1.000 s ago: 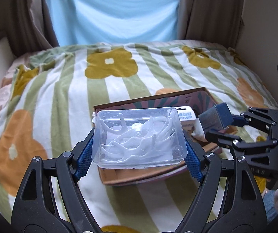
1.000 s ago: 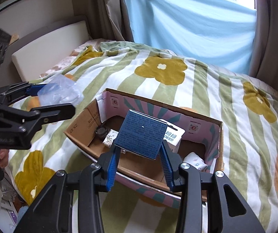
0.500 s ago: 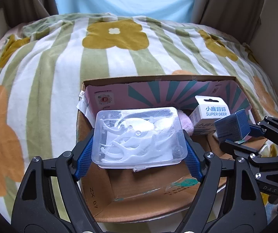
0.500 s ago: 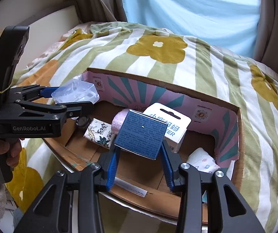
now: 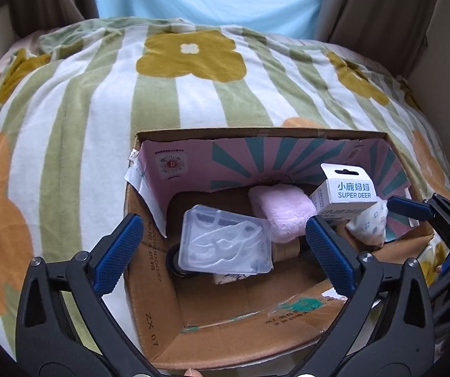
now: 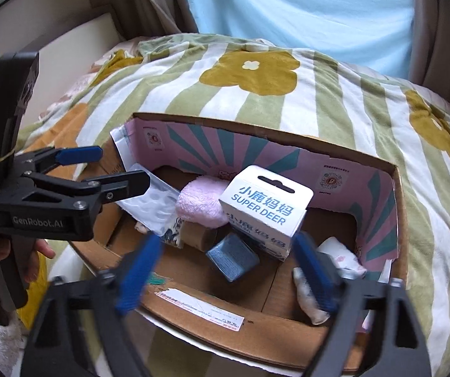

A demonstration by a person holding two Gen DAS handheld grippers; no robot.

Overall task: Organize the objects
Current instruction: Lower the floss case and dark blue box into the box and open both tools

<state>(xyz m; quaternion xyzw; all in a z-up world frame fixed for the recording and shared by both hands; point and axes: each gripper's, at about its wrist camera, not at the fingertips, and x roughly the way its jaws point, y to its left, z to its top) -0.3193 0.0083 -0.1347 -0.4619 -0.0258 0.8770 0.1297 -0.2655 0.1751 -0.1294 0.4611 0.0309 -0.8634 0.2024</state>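
Observation:
An open cardboard box (image 5: 256,132) (image 6: 256,132) lies on the flowered blanket. Over its left half, my left gripper (image 5: 222,221) (image 6: 124,167) has its jaws opening and nothing pressed between the pads. Below it a clear plastic box (image 5: 225,245) (image 6: 159,204) of white picks lies loose and tilted inside the carton. My right gripper (image 6: 226,240) hangs over the near middle with blurred fingers and jaws opening, and grips nothing. A small dark blue box (image 6: 232,257) lies tilted on the carton floor below it, against the white SUPER DEER box (image 6: 265,207) (image 5: 350,191).
The carton also holds a pink fluffy pad (image 5: 284,210), a brown roll (image 6: 198,235), a patterned white pouch (image 5: 369,223) and a black round thing (image 5: 174,264). A person's hand (image 6: 36,251) holds the left tool. Striped blanket (image 5: 193,94) surrounds the carton; curtains hang behind.
Both grippers sank over the carton, then opened. The clear plastic box left the left jaws and the blue box left the right jaws; both now lie inside the carton.

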